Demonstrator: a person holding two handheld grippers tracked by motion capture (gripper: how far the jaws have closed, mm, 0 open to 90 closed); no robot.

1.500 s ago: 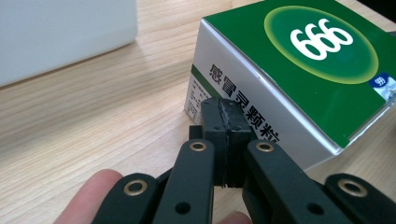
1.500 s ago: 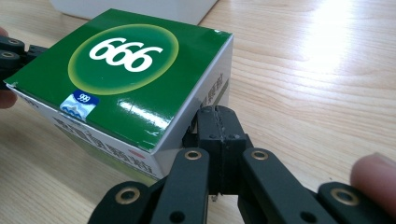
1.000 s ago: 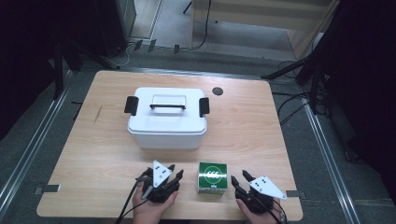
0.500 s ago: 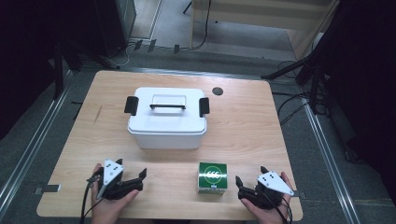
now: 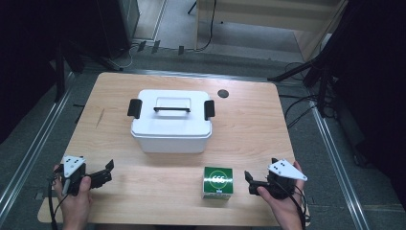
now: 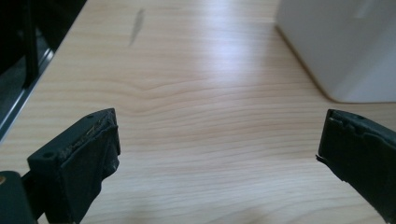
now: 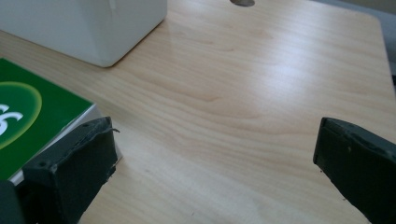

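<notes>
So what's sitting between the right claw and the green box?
Nothing: in the high view bare table separates the open right claw from the green box.

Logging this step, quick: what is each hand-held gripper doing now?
Left hand-held gripper: just opened wide, nothing between the jaws.
Right hand-held gripper: just opened wide, holding nothing.

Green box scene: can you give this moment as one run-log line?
left gripper: open, empty | right gripper: open, empty, beside green box | white lidded bin: closed, untouched

Light wooden table (image 5: 268, 124) with 1 white lidded box (image 5: 171, 125) and 1 green carton (image 5: 218, 181).
</notes>
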